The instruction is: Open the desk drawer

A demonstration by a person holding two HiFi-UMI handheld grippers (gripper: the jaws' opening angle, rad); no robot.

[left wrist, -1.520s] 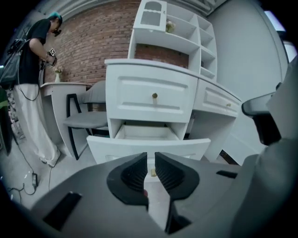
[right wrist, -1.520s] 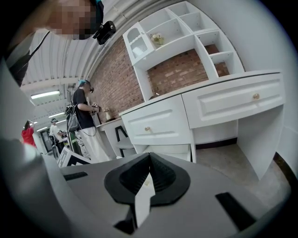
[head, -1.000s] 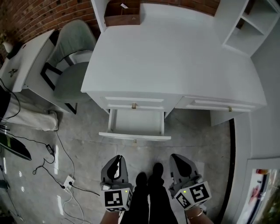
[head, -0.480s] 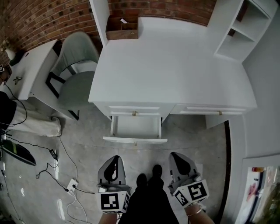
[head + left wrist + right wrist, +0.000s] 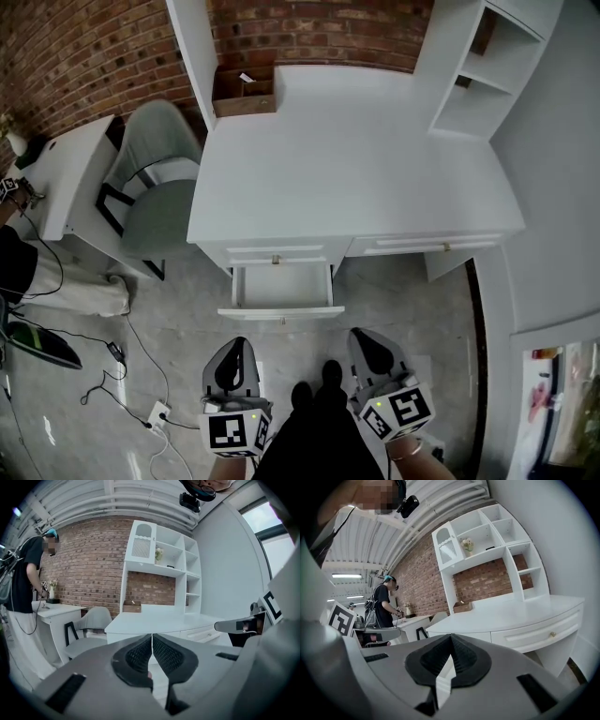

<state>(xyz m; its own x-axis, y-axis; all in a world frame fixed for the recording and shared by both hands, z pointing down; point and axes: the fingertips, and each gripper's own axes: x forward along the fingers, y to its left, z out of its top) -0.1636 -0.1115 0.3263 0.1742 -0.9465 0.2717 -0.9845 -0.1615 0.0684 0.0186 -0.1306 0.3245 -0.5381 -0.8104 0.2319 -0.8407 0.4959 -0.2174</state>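
**Both my grippers shut and empty, the drawer pulled out ahead**

I hold the two grippers side by side close to my body, one on each side of my dark shoes (image 5: 319,375), their marker cubes nearest me and their tips aimed at the desk (image 5: 347,169), tilted a little below level. The left gripper (image 5: 236,345) has its ribbed black pads pressed together along a thin seam, with nothing between them. The right gripper (image 5: 361,336) has its tips meeting too, and only a sliver of white shows lower down between the pads; it grips nothing. Neither touches the furniture.

Just beyond the tips, across a strip of grey floor (image 5: 403,300), the drawer (image 5: 281,286) under the left half of the desk stands pulled out, its inside bare and white, its small knob facing me. The right-hand drawer (image 5: 427,247) sits flush.

Left of the desk is a grey chair (image 5: 159,187), then a white side table (image 5: 66,178). At the back, a wooden box (image 5: 242,94) rests by the brick wall (image 5: 94,47), and white shelves (image 5: 478,75) rise on the right.
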